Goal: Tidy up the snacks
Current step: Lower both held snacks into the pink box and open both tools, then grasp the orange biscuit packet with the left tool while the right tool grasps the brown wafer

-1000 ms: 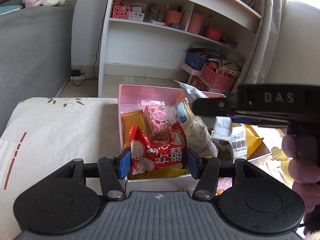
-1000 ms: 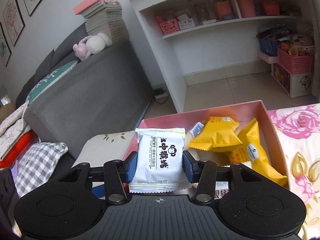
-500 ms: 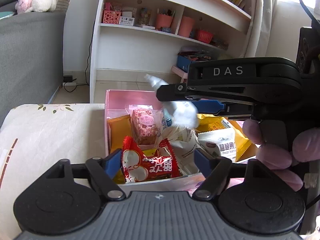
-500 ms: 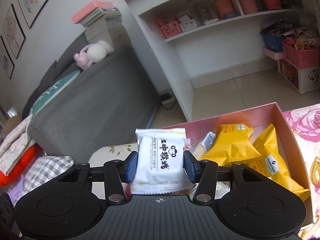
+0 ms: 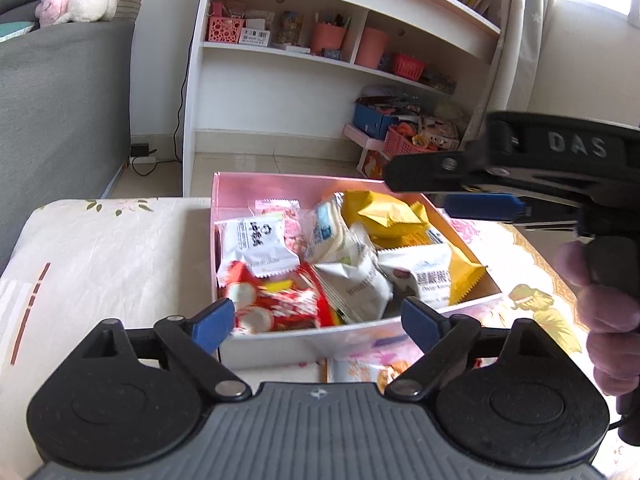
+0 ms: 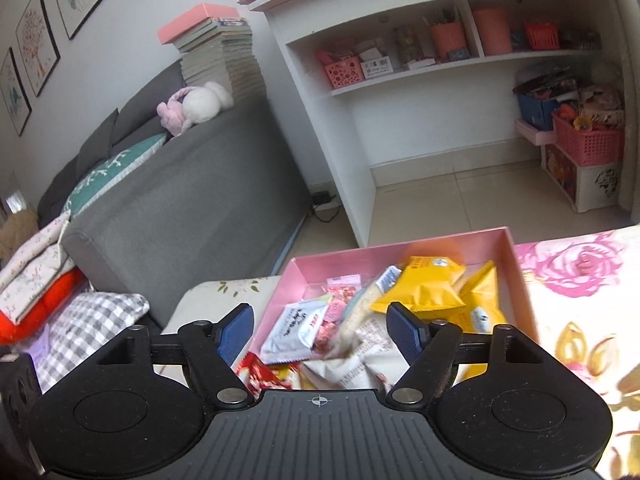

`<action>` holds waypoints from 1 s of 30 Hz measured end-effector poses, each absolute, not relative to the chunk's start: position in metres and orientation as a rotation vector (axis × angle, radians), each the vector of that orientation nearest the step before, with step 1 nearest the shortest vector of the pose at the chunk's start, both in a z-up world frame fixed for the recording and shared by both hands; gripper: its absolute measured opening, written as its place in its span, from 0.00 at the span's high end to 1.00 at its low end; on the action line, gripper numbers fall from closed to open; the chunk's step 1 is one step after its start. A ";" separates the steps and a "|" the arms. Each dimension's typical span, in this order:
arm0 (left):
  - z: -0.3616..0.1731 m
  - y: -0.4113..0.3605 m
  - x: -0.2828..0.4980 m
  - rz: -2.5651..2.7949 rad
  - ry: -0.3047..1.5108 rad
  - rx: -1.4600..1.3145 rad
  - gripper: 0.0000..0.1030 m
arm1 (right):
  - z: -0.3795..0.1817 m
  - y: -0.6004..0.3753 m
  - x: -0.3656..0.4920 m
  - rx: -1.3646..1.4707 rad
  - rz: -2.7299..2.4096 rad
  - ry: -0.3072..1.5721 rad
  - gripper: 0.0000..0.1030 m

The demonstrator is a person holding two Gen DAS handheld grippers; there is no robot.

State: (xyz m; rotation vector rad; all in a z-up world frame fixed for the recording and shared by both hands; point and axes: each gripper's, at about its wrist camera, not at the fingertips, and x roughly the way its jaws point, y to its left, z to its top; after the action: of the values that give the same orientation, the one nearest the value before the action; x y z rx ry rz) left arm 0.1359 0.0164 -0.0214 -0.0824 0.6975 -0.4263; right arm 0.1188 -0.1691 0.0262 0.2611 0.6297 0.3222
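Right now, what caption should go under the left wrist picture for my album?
Left gripper opening above a pink box of snack packets, red packet loose below, right gripper alongside.

Pink box (image 5: pixel 360 334) on floral tbl (image 5: pixel 100 248).

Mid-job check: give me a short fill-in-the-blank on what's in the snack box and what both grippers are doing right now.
1. The snacks lie piled in a box whose inner walls are ____.
2. The left gripper has jaws opening and holds ____.
3. The white packet with black lettering lies partly on top of a ____ packet printed with white shapes.
4. The right gripper, jaws opening, hangs above the ____.

Missing words: pink; nothing; red; box
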 end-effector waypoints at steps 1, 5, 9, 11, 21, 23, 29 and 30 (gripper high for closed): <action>-0.020 0.015 0.134 -0.424 0.703 -0.076 0.10 | 0.028 -0.171 0.114 0.251 0.313 0.633 0.24; -0.012 0.013 0.123 -0.406 0.723 -0.042 0.05 | 0.034 -0.181 0.094 0.217 0.289 0.641 0.16; -0.005 0.013 0.111 -0.371 0.744 -0.001 0.03 | 0.039 -0.193 0.075 0.179 0.263 0.644 0.11; -0.004 0.012 0.105 -0.347 0.756 0.012 0.01 | 0.040 -0.199 0.065 0.163 0.248 0.641 0.07; -0.027 0.006 0.086 -0.302 0.799 0.000 0.00 | 0.011 -0.230 0.030 0.137 0.205 0.642 0.05; -0.036 0.002 0.085 -0.303 0.796 0.009 0.00 | 0.004 -0.233 0.025 0.077 0.201 0.655 0.05; -0.055 -0.012 0.084 -0.333 0.782 0.079 0.01 | -0.015 -0.247 0.008 -0.059 0.193 0.649 0.05; -0.057 -0.015 0.084 -0.336 0.772 0.091 0.01 | -0.018 -0.250 0.006 -0.073 0.193 0.655 0.05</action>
State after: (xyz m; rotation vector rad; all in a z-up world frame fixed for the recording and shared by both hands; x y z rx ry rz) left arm 0.0843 -0.0148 -0.0569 0.0908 0.7723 -0.3355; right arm 0.0060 -0.2496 -0.0185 -0.0731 0.6552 0.1934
